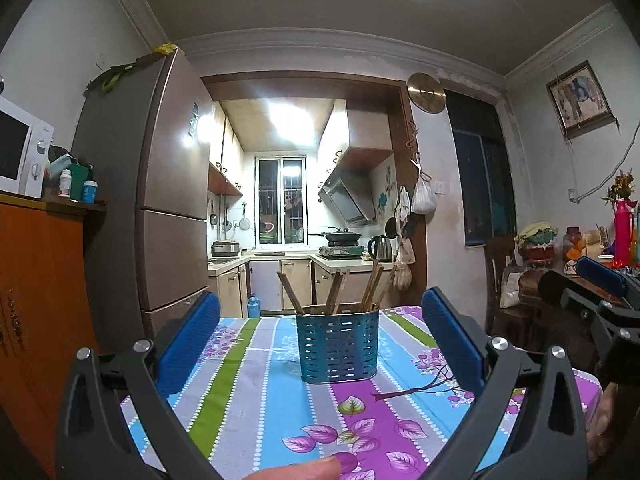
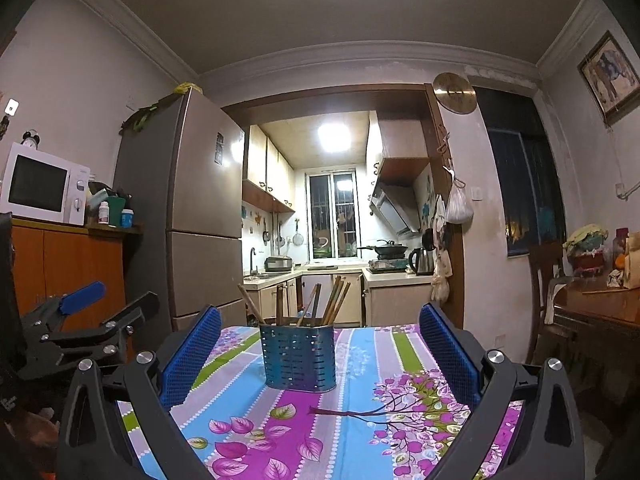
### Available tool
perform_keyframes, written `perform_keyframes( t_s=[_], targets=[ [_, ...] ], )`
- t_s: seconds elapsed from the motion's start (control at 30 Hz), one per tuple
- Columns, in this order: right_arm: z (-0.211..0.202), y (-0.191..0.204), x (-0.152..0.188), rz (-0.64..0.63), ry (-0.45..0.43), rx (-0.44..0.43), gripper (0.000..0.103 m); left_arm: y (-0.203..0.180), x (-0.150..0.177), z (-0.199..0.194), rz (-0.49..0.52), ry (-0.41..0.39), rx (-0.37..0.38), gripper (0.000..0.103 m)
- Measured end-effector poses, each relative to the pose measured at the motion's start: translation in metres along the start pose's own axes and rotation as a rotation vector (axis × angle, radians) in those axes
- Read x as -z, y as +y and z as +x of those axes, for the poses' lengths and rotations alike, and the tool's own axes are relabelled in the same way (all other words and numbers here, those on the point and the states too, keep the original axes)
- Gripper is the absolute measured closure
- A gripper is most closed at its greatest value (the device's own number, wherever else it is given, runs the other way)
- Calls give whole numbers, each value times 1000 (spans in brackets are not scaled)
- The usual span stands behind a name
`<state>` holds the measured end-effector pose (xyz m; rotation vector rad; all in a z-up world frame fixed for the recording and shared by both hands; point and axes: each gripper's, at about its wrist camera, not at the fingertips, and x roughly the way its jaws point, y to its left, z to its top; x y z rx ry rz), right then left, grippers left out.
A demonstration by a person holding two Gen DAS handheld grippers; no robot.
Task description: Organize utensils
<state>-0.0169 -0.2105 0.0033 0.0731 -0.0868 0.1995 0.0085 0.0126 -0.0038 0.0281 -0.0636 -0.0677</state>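
The left gripper (image 1: 320, 344) is spread wide with nothing between its blue pads, held low over the counter (image 1: 248, 392); a fingertip (image 1: 304, 470) shows at the bottom edge of its view; the right gripper (image 2: 320, 352) is likewise spread wide and empty, at about the same height beside it. Both point at a blue perforated holder (image 1: 338, 346) that stands upright near the middle of the counter, on a striped floral cloth; each gripper is short of the holder and touches nothing.

The holder contains a loose bunch of wooden chopsticks (image 1: 336, 294), all standing on end and leaning outward in different directions, some left, some right; how many there are is hard to count; no other utensil is seen lying on the cloth in either view.

As a judgement: with every visible chopstick already in the holder and both grippers empty, the scene fits either a point after the utensils have been gathered in, or a point where the sticks are to be taken out and sorted; the pictures do not settle which. Any approach would need care, since the holder looks light and could tip or slide if the leaning sticks are pushed sideways.
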Motion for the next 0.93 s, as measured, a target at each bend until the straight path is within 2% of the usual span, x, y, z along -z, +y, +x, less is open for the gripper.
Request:
perform_keyframes(
  t_s=[0.57,0.83,0.93],
  targets=[
    [14,-5,2,0,22,-15,4,-2,0,18,-3,25,-7,5],
    [17,-5,3,-3,40,-15,4,2,7,43,-24,137,-32,5],
    [19,-7,2,-2,45,-9,4,3,8,47,-24,152,-40,5]
  ],
)
